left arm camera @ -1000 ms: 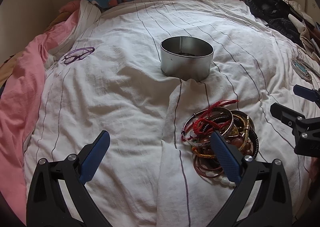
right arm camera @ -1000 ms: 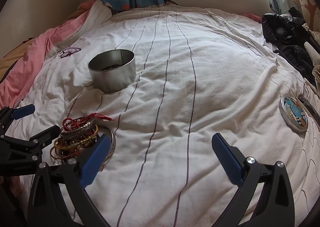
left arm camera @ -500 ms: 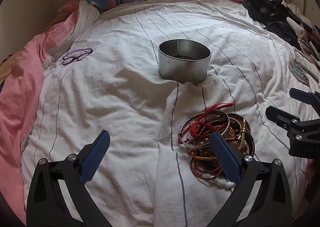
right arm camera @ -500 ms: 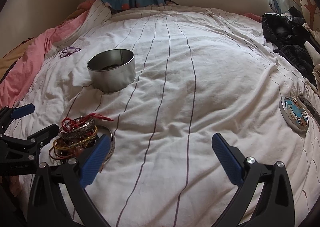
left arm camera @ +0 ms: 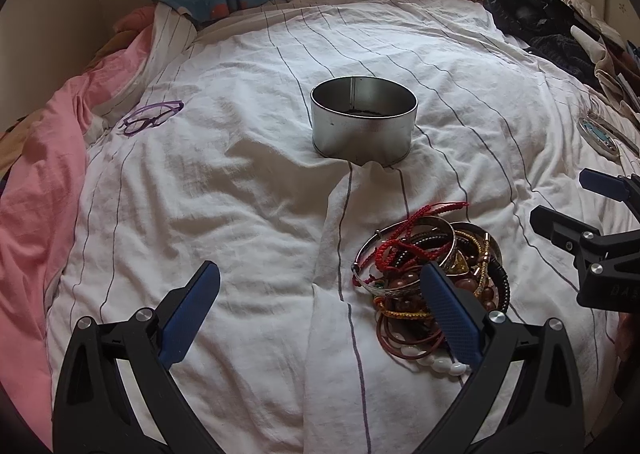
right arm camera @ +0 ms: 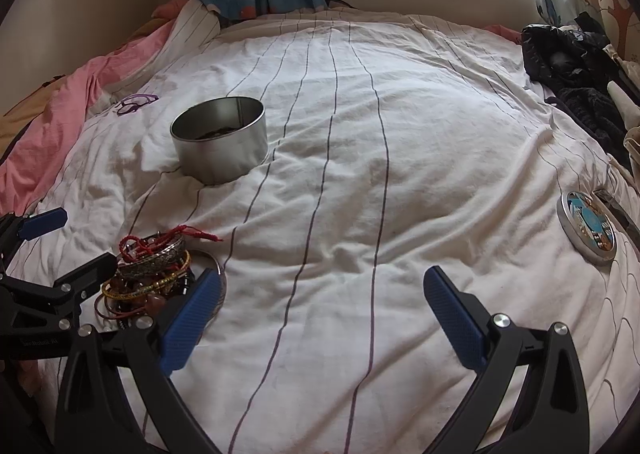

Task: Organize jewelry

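The left gripper [left arm camera: 320, 306] is spread wide and holds nothing. Its right finger sits just over the pile of bracelets [left arm camera: 430, 282] on the striped quilt [left arm camera: 240, 214], at about 4 o'clock in its view. The right gripper [right arm camera: 324, 314] is spread wide and empty too, with the pile at its 9 o'clock. Farther off, at 12 o'clock from the left gripper, stands the round metal tin [left arm camera: 364, 122], open on top. The red string bracelet [left arm camera: 404, 242] is tangled over the bangles. I think pulling one could drag others out and spill them. The soft quilt could let the tin tip.
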